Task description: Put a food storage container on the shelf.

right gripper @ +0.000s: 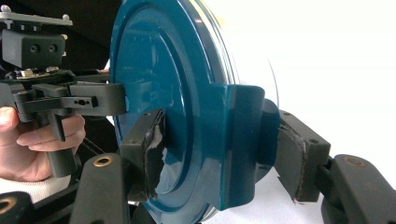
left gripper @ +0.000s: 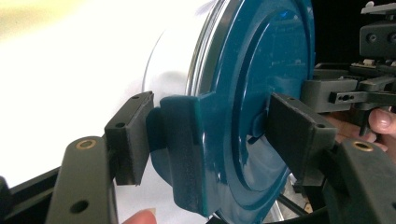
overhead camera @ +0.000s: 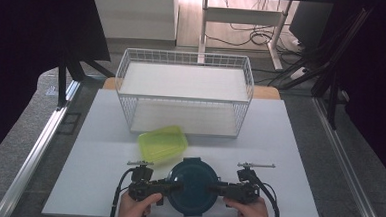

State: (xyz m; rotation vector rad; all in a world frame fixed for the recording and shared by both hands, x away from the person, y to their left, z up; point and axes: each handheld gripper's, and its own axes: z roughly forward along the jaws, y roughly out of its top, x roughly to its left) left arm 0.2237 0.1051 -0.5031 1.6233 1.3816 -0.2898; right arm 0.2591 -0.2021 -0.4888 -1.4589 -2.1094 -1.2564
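A round container [overhead camera: 193, 186] with a dark teal lid stands at the near edge of the white table [overhead camera: 278, 158]. My left gripper [overhead camera: 176, 186] comes in from its left side. In the left gripper view this gripper [left gripper: 210, 135] holds a lid clip [left gripper: 182, 149]: one pad sits against the clip's outer face and the other on the lid's top. From the opposite side my right gripper [overhead camera: 213, 189] meets the container. In the right gripper view it [right gripper: 219, 149] clamps the other lid clip [right gripper: 243, 140] the same way. A hand holds each gripper.
A yellow-green rectangular lidded box [overhead camera: 162, 143] lies just beyond the round container, to its left. Behind it a white wire two-level rack [overhead camera: 186, 58] stands across the back of the table. Dark floor and table rails flank both sides.
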